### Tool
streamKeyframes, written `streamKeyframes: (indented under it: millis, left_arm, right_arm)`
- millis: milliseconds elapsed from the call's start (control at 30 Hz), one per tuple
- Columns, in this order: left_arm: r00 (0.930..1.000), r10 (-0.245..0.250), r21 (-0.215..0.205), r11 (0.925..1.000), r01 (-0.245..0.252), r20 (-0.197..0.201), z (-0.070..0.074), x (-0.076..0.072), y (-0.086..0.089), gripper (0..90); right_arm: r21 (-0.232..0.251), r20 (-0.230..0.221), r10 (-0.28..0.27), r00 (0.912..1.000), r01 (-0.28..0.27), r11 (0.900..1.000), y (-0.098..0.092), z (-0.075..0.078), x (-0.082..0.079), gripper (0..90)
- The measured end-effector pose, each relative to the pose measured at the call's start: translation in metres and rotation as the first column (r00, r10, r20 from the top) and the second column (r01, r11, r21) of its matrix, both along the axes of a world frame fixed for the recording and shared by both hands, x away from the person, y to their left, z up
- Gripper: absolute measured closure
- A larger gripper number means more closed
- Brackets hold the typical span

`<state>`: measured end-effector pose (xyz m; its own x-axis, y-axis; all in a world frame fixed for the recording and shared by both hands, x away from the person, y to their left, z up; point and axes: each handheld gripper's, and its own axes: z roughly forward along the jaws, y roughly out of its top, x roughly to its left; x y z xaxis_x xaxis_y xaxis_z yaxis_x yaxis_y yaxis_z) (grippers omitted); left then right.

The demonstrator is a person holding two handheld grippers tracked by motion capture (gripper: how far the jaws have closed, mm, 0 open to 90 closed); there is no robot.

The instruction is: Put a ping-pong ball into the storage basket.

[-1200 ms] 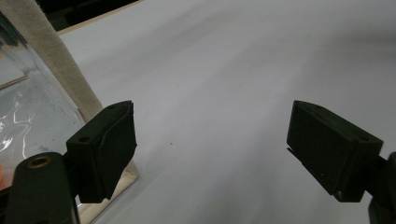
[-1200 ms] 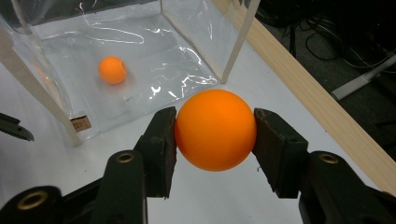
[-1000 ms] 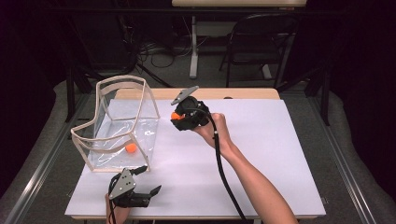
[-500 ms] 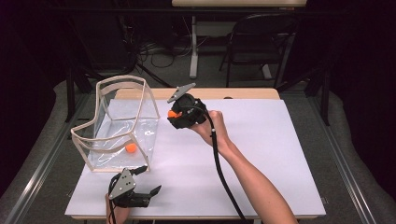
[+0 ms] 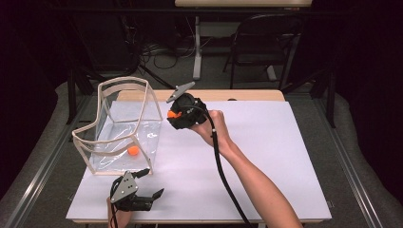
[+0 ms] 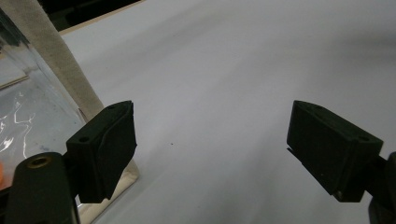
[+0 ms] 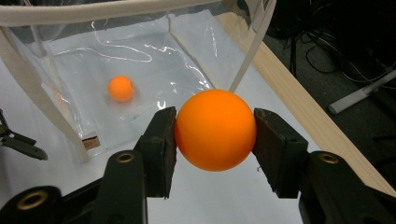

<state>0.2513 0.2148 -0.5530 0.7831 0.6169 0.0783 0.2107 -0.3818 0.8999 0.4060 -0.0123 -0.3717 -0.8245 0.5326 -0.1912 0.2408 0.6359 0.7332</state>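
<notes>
Near the worktop's (image 5: 266,156) far edge, the right claw (image 7: 215,133) is clamped on an orange ball (image 7: 215,129) beside the clear bag (image 5: 102,127), which has another ball (image 5: 134,150) inside. The left claw (image 6: 210,149) sits released by the near edge.

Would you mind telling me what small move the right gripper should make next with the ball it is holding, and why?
Probably carry it a little further over the clear bag's open top before letting go. The right gripper is shut on an orange ball, and in the high view it sits beside the bag's rim, not above the opening. Another orange ball already lies inside, which suggests where this one goes.
</notes>
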Motion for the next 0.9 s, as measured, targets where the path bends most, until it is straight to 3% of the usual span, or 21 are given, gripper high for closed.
streamKeyframes:
  millis: [900]
  left_arm:
    - [1.0,0.001,0.004,1.0,-0.001,0.002,0.001,0.0,0.001,15.8]
  right_arm:
    - [0.01,0.001,0.004,1.0,-0.004,1.0,0.007,0.014,0.005,51.0]
